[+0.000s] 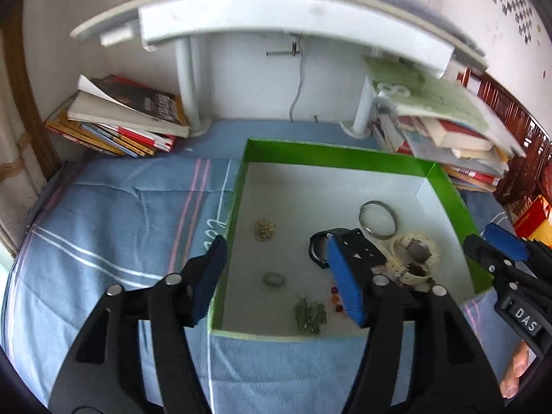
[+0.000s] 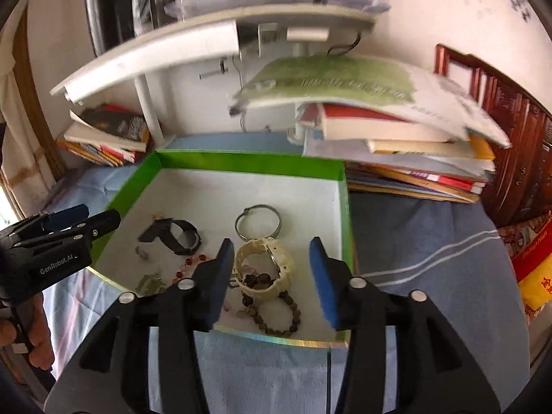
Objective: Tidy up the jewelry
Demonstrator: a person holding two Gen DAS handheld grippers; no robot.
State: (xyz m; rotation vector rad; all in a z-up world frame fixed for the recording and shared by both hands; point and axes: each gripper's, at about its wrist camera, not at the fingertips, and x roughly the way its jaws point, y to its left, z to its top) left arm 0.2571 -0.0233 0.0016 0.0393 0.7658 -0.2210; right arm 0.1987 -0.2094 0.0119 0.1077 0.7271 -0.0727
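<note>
A green-walled box (image 1: 331,155) (image 2: 248,160) with a white floor holds the jewelry. Inside lie a silver bangle (image 1: 377,219) (image 2: 258,222), a black watch (image 1: 319,250) (image 2: 181,233), a cream watch (image 1: 415,253) (image 2: 265,269), a brown bead bracelet (image 2: 272,310), red beads (image 1: 336,298) (image 2: 189,264), a gold chain (image 1: 264,229), a small ring (image 1: 274,279) and a green piece (image 1: 310,317). My left gripper (image 1: 276,283) is open and empty above the box's left front part. My right gripper (image 2: 272,276) is open and empty above the cream watch.
The box rests on a blue striped cloth (image 1: 120,234) (image 2: 414,241). Book stacks lie at the back left (image 1: 117,117) (image 2: 107,134) and back right (image 1: 445,131) (image 2: 396,145). A white shelf (image 1: 276,17) overhangs the back. A red and yellow item (image 2: 531,269) lies far right.
</note>
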